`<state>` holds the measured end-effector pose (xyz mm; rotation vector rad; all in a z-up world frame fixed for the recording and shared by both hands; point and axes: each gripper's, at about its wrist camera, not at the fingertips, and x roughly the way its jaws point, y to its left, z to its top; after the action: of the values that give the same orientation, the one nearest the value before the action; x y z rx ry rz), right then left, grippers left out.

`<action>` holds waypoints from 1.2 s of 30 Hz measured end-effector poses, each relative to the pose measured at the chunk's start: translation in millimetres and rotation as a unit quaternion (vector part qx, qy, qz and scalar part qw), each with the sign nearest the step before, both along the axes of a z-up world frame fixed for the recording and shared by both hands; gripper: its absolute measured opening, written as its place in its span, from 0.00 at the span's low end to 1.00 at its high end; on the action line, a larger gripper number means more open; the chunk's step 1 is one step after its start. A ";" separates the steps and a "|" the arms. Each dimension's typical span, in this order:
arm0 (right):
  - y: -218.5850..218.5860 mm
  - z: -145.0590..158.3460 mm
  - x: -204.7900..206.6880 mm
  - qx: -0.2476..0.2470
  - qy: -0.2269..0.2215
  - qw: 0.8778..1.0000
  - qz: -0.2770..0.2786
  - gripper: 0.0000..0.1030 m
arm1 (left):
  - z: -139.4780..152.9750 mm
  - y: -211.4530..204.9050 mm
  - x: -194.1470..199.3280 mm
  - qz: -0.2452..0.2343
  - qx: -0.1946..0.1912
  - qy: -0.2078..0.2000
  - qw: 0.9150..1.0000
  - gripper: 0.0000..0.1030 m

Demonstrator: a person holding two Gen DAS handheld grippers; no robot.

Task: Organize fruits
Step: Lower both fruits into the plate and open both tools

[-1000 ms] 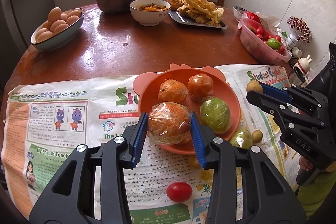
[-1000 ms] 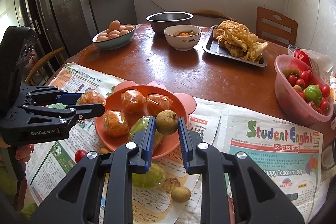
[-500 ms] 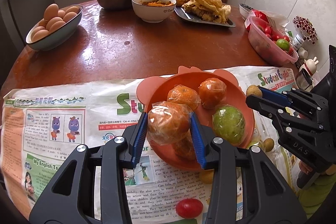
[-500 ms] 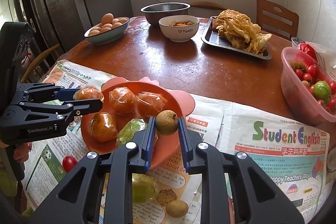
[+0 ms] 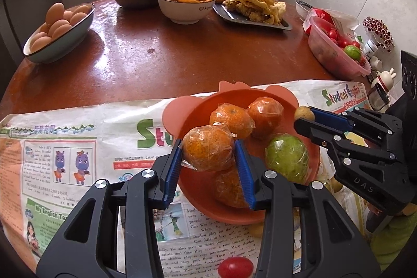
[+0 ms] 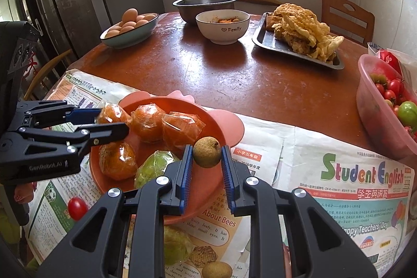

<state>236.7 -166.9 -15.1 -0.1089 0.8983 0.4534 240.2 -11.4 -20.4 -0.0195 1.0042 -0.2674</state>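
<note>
Two grips: left gripper [image 5: 208, 155] fingers clamp film-wrapped orange [image 5: 207, 151]; right gripper [image 6: 207, 160] fingers pinch round brown longan [image 6: 207, 152].

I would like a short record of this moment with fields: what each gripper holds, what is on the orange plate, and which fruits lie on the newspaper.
left gripper: shut on a wrapped orange, held above the plate
right gripper: shut on a small brown fruit, above the plate's near edge
orange plate: three wrapped oranges and one wrapped green fruit
newspaper: a cherry tomato, another wrapped green fruit and another brown fruit
</note>
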 end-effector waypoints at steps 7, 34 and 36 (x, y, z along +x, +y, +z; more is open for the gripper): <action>3.7 -2.9 2.6 -0.002 0.007 1.000 0.004 0.21 | -5.3 -0.1 -0.6 -0.001 -0.005 0.006 1.000 0.31; -5.7 6.6 -4.2 0.000 -0.002 1.000 -0.016 0.49 | 2.0 1.1 -6.4 0.000 0.001 -0.001 1.000 0.32; -7.3 7.4 -5.0 0.000 -0.002 1.000 -0.019 0.50 | 5.2 3.3 -7.4 0.003 0.001 -0.005 1.000 0.41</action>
<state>231.8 -174.2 -7.7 -0.0917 0.8946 0.4180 232.7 -8.1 -15.2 -0.0186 0.9942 -0.2611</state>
